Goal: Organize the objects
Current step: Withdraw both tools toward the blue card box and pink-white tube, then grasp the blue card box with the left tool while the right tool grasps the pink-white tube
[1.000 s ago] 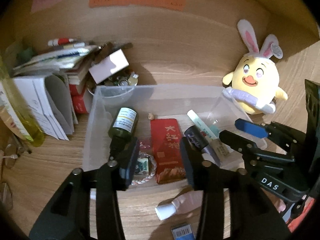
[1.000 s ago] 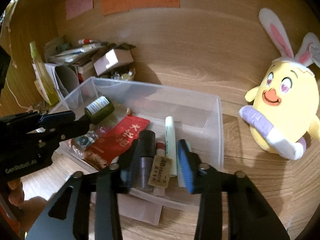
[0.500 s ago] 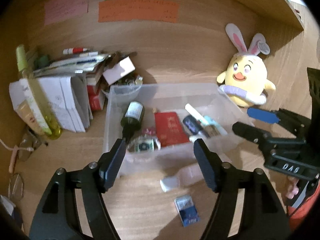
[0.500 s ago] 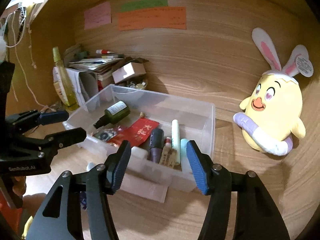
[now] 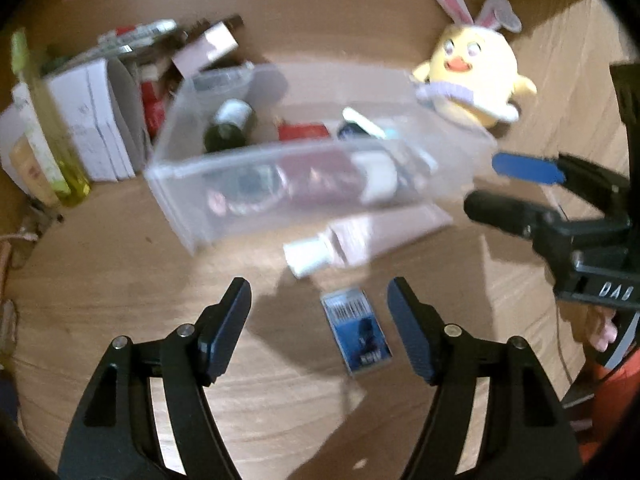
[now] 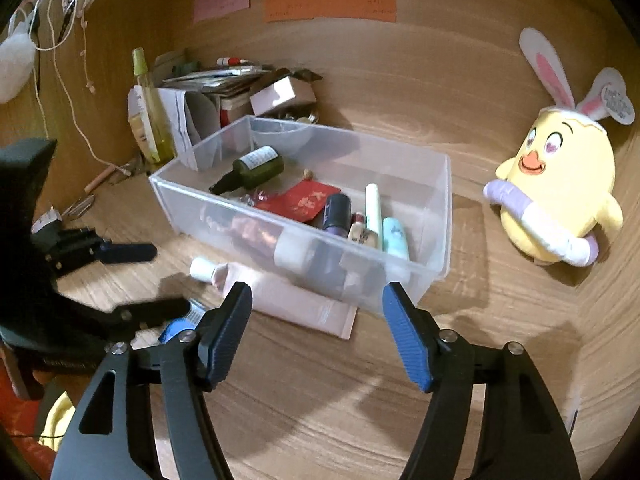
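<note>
Clear plastic storage bin (image 6: 436, 216) sits mid-desk on wood-grain desktop (image 6: 320, 392), holding dark green glass bottle w/ white label (image 6: 256, 168), red paper packet w/ gold print (image 6: 304, 202), dark purple tube (image 6: 337, 212), slim white tube (image 6: 373, 208) & pale teal tube (image 6: 394, 236). Outside the bin, touching its near wall: pink squeeze tube w/ white cap (image 5: 360, 236), lying flat. Small blue card w/ barcode (image 5: 356, 330) lies on the desktop nearer than the tube, apart from it.

Left gripper (image 5: 320, 322) is spread wide, nothing between the fingers; blue card lies between the fingertips in left wrist view, contact can't be told (frame blurred). Right gripper (image 6: 316, 336) also spread wide & empty, near the bin's front corner, not touching it.

Yellow chick plush w/ bunny ears (image 6: 560, 188) stands right of the bin, well apart. Stack of books & papers (image 6: 208, 92) w/ tall yellow-green bottle (image 6: 150, 108) sits at back left. Pink, green & orange paper notes (image 6: 328, 0) on back wall.
</note>
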